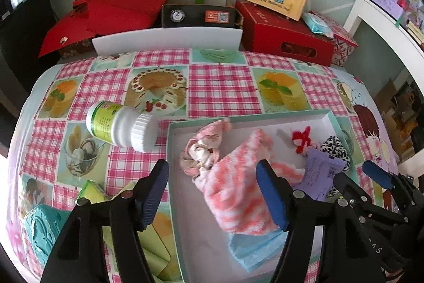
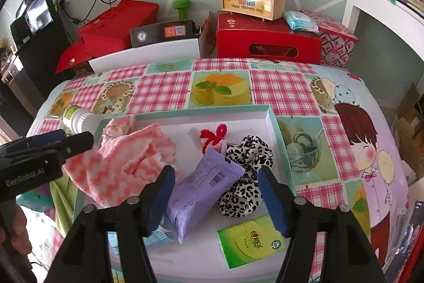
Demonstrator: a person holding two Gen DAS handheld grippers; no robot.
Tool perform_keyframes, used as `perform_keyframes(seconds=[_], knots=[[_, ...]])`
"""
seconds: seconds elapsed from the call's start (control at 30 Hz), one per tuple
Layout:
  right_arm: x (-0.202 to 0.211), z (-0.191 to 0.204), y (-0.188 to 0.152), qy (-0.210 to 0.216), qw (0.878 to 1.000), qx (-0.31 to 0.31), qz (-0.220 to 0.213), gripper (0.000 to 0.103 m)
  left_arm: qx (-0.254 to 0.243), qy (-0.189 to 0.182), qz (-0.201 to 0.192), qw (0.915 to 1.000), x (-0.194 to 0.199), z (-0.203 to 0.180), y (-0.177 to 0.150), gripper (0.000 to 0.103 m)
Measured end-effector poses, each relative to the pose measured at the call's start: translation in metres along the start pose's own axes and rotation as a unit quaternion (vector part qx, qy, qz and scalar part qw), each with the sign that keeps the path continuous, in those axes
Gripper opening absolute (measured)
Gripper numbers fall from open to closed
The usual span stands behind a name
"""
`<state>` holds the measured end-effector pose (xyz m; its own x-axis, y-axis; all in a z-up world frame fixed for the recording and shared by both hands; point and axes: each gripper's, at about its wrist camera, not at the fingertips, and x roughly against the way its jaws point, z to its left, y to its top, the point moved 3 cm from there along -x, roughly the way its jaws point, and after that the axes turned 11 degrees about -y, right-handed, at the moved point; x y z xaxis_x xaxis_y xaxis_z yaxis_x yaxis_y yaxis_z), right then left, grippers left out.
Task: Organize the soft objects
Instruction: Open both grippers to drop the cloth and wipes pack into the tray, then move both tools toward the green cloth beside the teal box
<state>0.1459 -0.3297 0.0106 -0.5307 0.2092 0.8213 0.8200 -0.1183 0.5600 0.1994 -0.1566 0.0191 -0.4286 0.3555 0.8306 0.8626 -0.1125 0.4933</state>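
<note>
The towel [image 2: 127, 163], wipes pack [image 2: 201, 190] and tissue packet [image 2: 250, 243] lie in the tray [image 2: 275, 123] — the bottle [image 1: 122, 126] lies on the table, left of it.

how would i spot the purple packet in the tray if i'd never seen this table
Find the shallow mint-edged white tray on the pink checked tablecloth. Near its middle lies a flat lilac plastic packet, leaning on a black-and-white spotted fabric piece. It alone is smooth, glossy and barcoded.

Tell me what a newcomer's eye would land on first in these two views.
Probably the shallow tray in the middle of the checked tablecloth, heaped with soft things: a pink-and-white fluffy towel on its left, a purple packet lying against a leopard-print cloth on its right. Next, the white bottle lying on its side just outside the tray's left edge.
</note>
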Motion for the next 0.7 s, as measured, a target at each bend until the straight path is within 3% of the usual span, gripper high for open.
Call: perform_keyframes(seconds=[0.07,0.13,0.17,0.2,0.7], knots=[[-0.002,0.0,-0.001,-0.005,1.0,0.003,0.004,0.076,0.006,0.006,0.002,1.0,-0.002,0.004,0.0,0.072],[-0.003,0.001,-0.001,-0.016,1.0,0.006,0.004,0.085,0.009,0.018,-0.001,0.9998,-0.003,0.008,0.0,0.086],[-0.005,0.001,-0.001,-0.028,1.0,0.006,0.004,0.098,0.01,0.03,-0.007,0.9995,-0.003,0.01,0.0,0.091],[-0.006,0.0,-0.001,-0.038,0.999,0.006,0.005,0.103,0.011,0.041,-0.012,0.999,-0.003,0.013,0.0,0.095],[-0.02,-0.005,-0.007,-0.049,0.998,-0.004,0.037,0.103,0.032,0.061,0.005,0.9976,-0.011,0.031,-0.001,0.095]])
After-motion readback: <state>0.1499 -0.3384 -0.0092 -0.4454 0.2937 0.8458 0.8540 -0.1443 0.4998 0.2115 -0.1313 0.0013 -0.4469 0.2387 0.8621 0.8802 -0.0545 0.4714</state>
